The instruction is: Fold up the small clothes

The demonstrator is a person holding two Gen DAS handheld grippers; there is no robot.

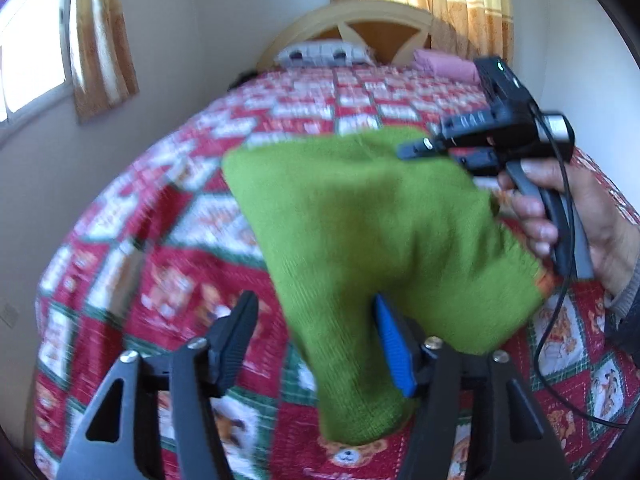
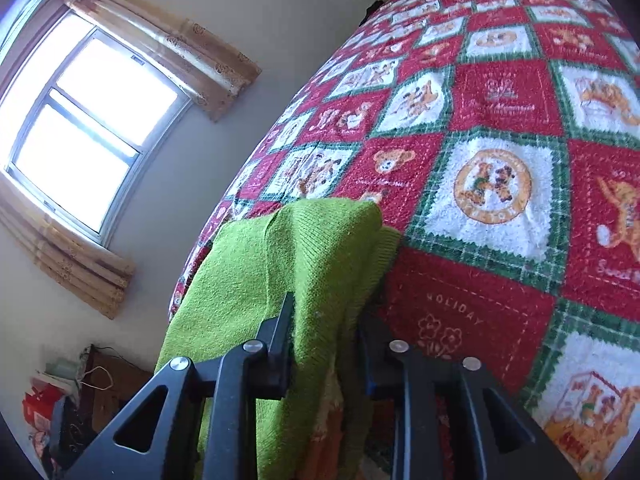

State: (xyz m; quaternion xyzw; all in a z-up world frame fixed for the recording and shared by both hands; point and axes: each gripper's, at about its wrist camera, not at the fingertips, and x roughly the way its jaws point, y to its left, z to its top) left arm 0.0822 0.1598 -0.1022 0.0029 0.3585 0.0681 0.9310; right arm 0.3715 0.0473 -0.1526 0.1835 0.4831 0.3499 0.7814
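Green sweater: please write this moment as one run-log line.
sweater: lifted over bed | right gripper: shut on sweater | left gripper: open, sweater draped on one finger

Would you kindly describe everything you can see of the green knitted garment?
The green knitted garment is small, of bright lime ribbed wool-like knit, with an orange trim at one edge. It hangs lifted above the red patchwork bedspread, draped in folds rather than flat. The right gripper is shut on a bunched fold of it. The left gripper stands open, the cloth lying against its blue-padded finger only. The left view is blurred, so finer detail is unclear.
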